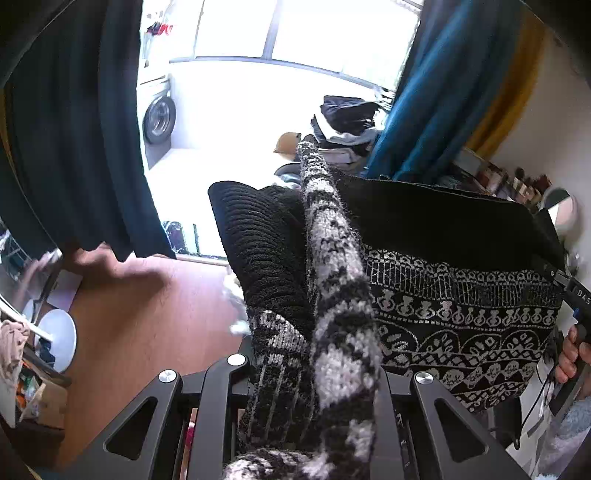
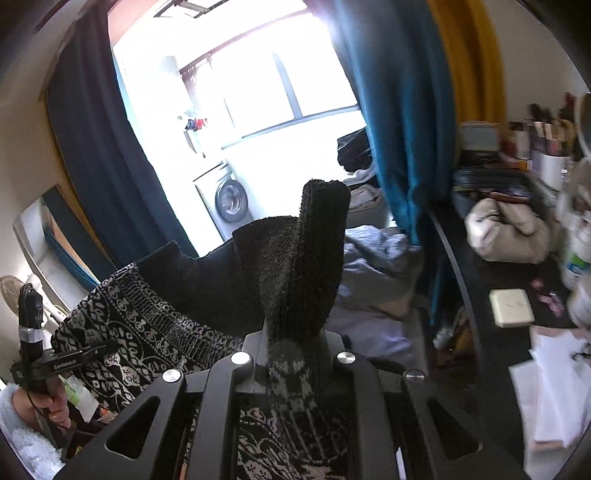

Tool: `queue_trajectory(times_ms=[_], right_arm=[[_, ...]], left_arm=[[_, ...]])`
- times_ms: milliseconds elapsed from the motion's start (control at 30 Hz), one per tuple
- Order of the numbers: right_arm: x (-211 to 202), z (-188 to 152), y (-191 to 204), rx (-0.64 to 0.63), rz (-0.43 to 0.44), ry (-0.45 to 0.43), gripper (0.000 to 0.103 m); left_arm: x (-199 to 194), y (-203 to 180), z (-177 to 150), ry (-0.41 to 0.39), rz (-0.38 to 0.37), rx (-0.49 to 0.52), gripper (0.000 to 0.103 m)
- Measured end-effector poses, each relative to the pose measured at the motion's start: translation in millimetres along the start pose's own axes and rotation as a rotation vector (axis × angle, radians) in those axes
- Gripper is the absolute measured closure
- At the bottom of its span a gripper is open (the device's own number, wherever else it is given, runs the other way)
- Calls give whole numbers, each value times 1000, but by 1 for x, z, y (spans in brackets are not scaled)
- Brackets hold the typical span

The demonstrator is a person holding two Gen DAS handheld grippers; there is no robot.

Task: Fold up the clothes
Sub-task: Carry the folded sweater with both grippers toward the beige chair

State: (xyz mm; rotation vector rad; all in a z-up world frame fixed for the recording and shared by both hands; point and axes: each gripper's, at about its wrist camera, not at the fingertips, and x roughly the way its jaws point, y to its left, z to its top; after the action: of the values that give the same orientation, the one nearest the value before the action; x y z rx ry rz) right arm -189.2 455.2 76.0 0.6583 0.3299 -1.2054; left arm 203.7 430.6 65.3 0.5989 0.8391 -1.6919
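One black knitted garment with a white-grey pattern [image 1: 461, 317] was stretched in the air, with two black two-finger grippers, the left gripper [image 1: 314, 373] and the right gripper [image 2: 291, 354], each clamped on an end. One white front-loading washing machine [image 2: 225, 201] stood beyond. Two teal curtains [image 2: 402, 122] and one mustard-yellow curtain [image 2: 465, 51] hung there. One pale square box [image 2: 511, 302] lay on one dark desk [image 2: 491, 280].

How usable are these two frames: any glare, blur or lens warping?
Left wrist view: the window is blown out white, the sweater stays sharp, the left edge smears. Right wrist view: same glare, the curtain bows with the lens, the papers at right blur.
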Motion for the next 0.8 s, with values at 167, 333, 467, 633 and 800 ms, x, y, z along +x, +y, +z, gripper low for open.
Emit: queue_trajectory(times_ms=[167, 333, 467, 633, 800], right_arm=[[92, 24, 60, 4, -73, 34, 90], [176, 45, 135, 66, -118, 58, 90], [236, 62, 179, 96, -95, 66, 90], [296, 83, 195, 112, -90, 74, 90], [344, 107, 194, 133, -124, 74, 90]], left_arm=[[35, 86, 57, 38, -17, 68, 85], [56, 160, 120, 78, 15, 192, 85], [73, 201, 161, 80, 36, 224, 85], [100, 234, 204, 78, 33, 222, 85], [151, 242, 252, 90, -6, 235, 85]])
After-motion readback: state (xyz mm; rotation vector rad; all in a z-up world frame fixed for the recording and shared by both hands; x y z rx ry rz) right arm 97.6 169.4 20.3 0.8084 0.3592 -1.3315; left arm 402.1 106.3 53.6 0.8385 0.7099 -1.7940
